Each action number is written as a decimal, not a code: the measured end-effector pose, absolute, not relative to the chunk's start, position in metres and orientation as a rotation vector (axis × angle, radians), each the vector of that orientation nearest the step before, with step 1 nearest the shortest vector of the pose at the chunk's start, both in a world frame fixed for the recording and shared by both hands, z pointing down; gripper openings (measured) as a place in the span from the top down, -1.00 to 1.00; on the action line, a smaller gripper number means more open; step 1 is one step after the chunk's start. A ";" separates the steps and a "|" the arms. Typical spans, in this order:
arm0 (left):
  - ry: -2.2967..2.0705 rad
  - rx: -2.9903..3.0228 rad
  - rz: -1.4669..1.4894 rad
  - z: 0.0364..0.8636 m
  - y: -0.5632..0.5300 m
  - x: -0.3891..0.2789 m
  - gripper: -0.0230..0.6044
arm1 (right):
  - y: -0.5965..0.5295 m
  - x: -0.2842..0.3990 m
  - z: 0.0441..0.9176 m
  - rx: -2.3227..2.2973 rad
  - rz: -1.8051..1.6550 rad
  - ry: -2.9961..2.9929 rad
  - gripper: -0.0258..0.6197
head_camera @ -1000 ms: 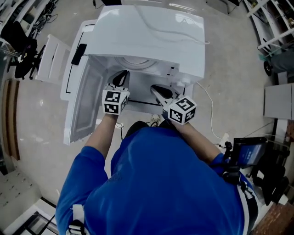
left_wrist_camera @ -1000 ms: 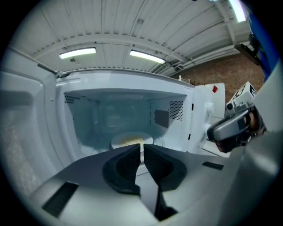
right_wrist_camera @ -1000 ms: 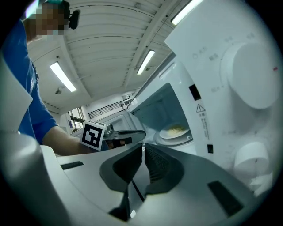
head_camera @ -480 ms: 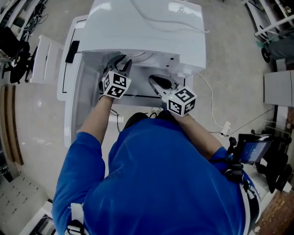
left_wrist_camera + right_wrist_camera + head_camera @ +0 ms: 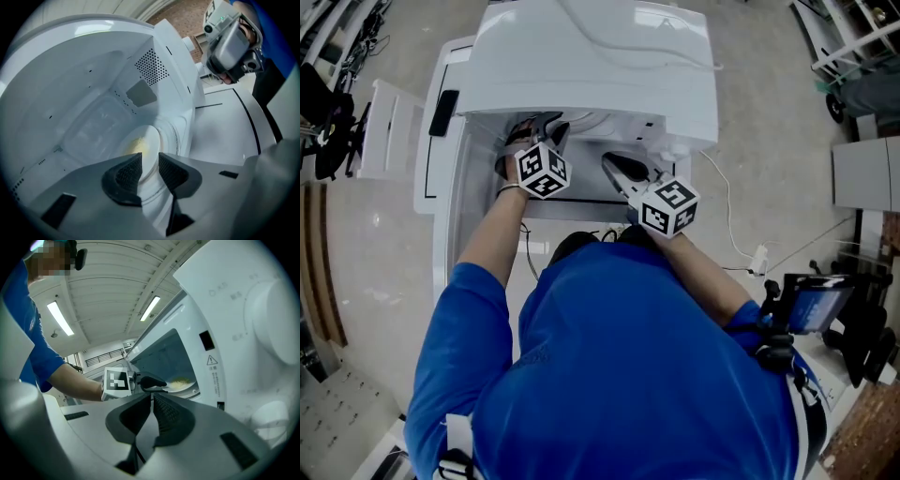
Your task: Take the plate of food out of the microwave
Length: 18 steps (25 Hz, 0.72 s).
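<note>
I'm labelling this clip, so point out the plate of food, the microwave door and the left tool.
plate of food (image 5: 150,140), left gripper view, on the bare white face beside the food.
microwave door (image 5: 459,192), head view, on its inner pane.
left tool (image 5: 149,158), left gripper view, midway between its fingertips.

Left gripper (image 5: 150,158) reaches into the microwave (image 5: 84,89) cavity, jaws narrowly apart. White plate (image 5: 151,136) with yellow food (image 5: 134,144) lies just beyond the tips, rim showing in the gap.
</note>
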<state>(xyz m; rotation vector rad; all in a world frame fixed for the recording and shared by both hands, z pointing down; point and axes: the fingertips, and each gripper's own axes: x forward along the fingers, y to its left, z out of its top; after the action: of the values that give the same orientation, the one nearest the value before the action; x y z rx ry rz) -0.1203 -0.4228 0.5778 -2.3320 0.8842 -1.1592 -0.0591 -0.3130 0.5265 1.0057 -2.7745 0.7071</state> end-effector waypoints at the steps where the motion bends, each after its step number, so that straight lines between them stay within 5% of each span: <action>1: 0.853 -2.304 -1.180 0.579 -0.423 -0.119 0.60 | -0.314 -0.059 0.526 1.012 0.708 -2.774 0.90; 18: 0.584 -2.083 -1.333 0.596 -0.425 -0.108 0.72 | -0.317 -0.051 0.525 1.041 0.717 -2.785 0.90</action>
<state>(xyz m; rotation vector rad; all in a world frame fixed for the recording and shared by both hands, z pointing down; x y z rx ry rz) -0.1076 -0.4249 0.5960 -2.0829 0.5842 -1.3332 -0.0509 -0.3174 0.5249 1.0409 -2.7853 0.7173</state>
